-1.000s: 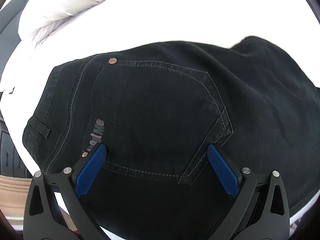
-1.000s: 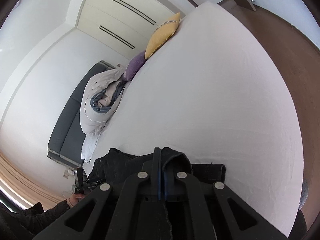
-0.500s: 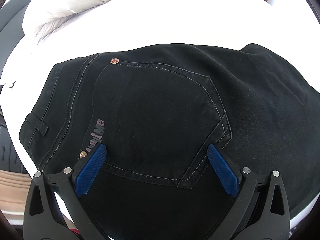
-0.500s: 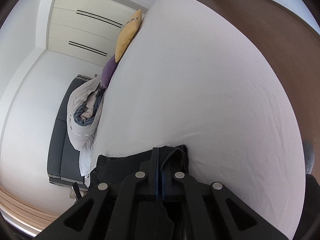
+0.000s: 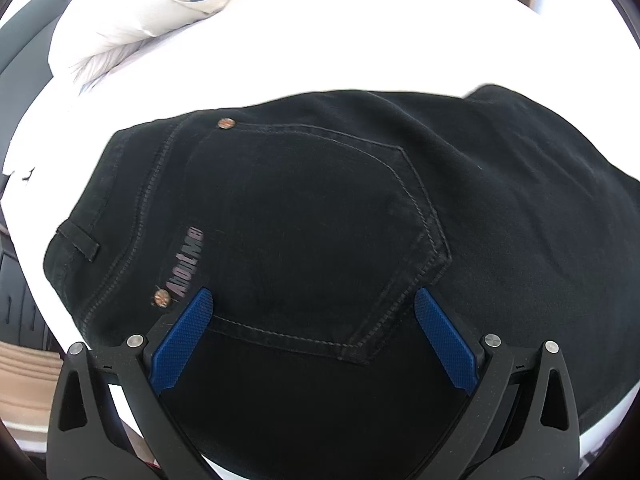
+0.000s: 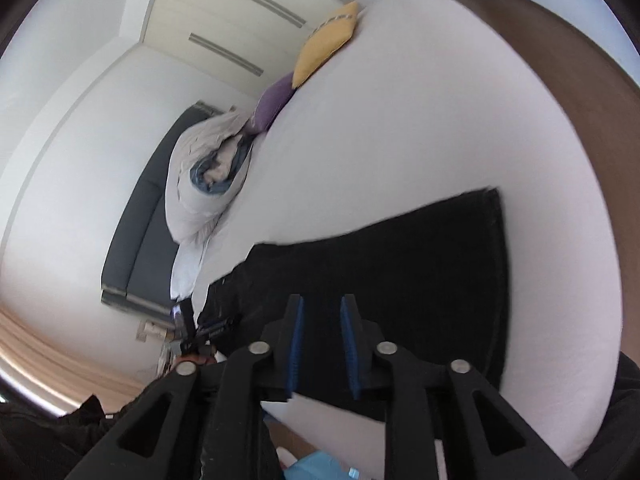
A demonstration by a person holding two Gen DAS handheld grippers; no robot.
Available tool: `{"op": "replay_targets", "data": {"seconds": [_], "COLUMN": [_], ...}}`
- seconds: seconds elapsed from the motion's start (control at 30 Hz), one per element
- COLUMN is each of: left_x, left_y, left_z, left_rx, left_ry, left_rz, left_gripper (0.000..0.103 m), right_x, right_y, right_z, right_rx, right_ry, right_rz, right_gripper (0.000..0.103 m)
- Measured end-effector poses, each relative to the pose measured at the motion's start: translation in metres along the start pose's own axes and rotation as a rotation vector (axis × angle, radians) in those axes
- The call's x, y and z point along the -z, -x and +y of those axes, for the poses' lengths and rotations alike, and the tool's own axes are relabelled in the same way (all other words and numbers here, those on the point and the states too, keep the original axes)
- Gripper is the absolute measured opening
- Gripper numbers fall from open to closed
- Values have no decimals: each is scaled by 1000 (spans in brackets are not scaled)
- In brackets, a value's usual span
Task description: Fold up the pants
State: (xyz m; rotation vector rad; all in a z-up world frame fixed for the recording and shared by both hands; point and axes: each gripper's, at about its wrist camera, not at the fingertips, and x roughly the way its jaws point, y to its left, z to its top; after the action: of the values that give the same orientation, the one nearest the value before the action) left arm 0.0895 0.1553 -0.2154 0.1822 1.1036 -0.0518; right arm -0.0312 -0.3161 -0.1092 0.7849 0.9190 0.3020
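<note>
Black jeans (image 5: 320,220) lie folded on the white bed (image 5: 320,48), back pocket up with "About Me" lettering. My left gripper (image 5: 312,300) is wide open and empty, hovering just above the pocket. In the right wrist view the jeans (image 6: 400,264) lie flat on the bed (image 6: 460,120) as a dark rectangle. My right gripper (image 6: 322,304) hovers above them with its blue pads a little apart, holding nothing.
A rolled white duvet (image 6: 204,184) lies at the bed's left side by a dark sofa (image 6: 136,232). A purple pillow (image 6: 276,100) and a yellow pillow (image 6: 326,46) sit at the head. Brown floor (image 6: 580,60) borders the bed's far side.
My right gripper has let go of the jeans fold, opened and pulled back; the cloth now lies flat. My left gripper stays open over the pocket.
</note>
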Motion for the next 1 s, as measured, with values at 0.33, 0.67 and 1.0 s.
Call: {"op": "replay_targets", "data": {"seconds": [0.33, 0.67, 1.0], "left_x": [20, 39, 36], "left_y": [9, 22, 23], "left_z": [6, 4, 6], "left_rx": [34, 37, 33], "left_ry": [8, 20, 22], "left_rz": [4, 9, 13], "left_gripper": [103, 103, 103], "right_x": [42, 36, 48], "right_y": [30, 46, 19], "right_z": [-65, -68, -85], "right_rx": [287, 91, 32], "right_ry": [-192, -157, -204], "right_rz": [-12, 1, 67], "right_gripper": [10, 42, 33]}}
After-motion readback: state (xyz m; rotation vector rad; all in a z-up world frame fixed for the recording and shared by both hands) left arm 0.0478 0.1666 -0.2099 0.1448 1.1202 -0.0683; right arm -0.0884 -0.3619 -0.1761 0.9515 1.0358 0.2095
